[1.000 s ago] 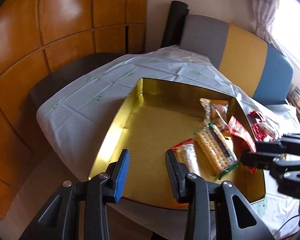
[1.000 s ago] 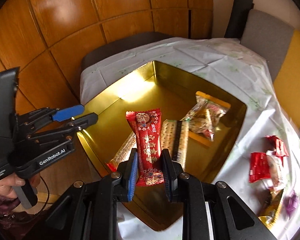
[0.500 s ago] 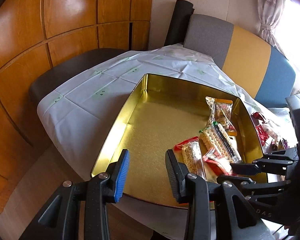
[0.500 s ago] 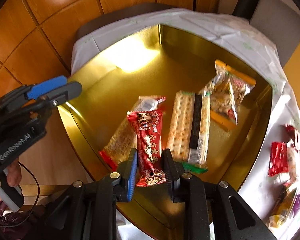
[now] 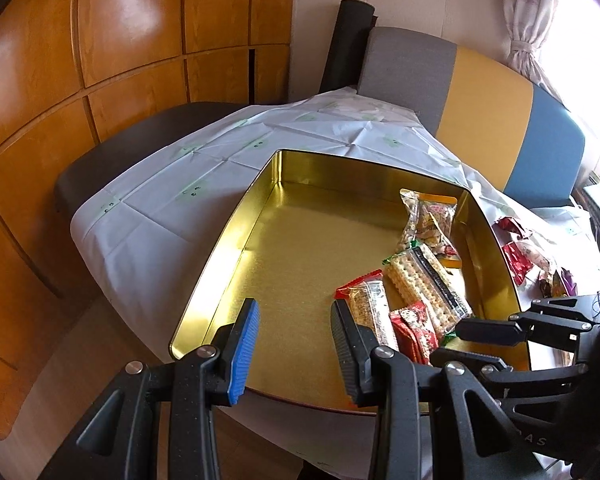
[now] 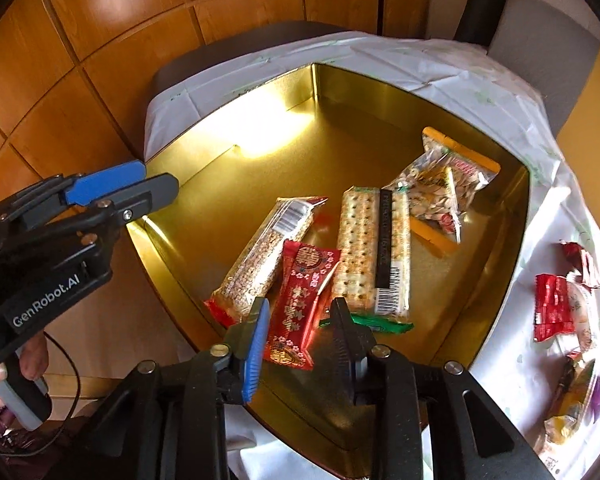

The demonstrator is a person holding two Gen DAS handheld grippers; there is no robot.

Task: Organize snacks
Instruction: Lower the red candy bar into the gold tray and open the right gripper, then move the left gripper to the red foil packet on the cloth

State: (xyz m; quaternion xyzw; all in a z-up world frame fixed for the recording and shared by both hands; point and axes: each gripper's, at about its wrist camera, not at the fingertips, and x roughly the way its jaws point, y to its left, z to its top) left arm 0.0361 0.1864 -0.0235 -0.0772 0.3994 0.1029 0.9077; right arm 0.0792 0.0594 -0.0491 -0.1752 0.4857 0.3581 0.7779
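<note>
Only writing I can actually read is "GenRobot.AI" in white on the black body of the left gripper (image 6: 148, 184). The cracker pack (image 6: 374, 252) has a black strip with pale lettering plus a barcode at one end, and the sesame bar (image 6: 266, 254) has a barcode too, but all of that is too small to make out. The red packet (image 6: 300, 304) carries gold characters and little flower prints, glossy foil look.

The tin (image 5: 236, 248) is a shallow gold metal tray with rounded corners, shiny walls and a finely grained floor, sitting on a creased white tablecloth (image 5: 172, 208) with faint green prints. Inside it: the sesame bar in clear wrap with red ends, the long rectangular cracker pack with a green crimped end, and a crinkly clear bag of nuts (image 6: 444, 192) with an orange header near the far right wall. More loose snacks (image 6: 556, 308), mostly red wrappers, lie on the cloth outside the tin's right side.

Compared with a second ago, the red packet was pinched upright between the right gripper's (image 6: 298, 328) pads; now it lies flat on the tin floor, wedged between the sesame bar and the crackers and overlapping both a bit. The right gripper's jaws are opening, the packet's near end between them but the pads clear of it. The left gripper hangs over the tin's near left edge, jaws a little apart, nothing in them, same as before.
</note>
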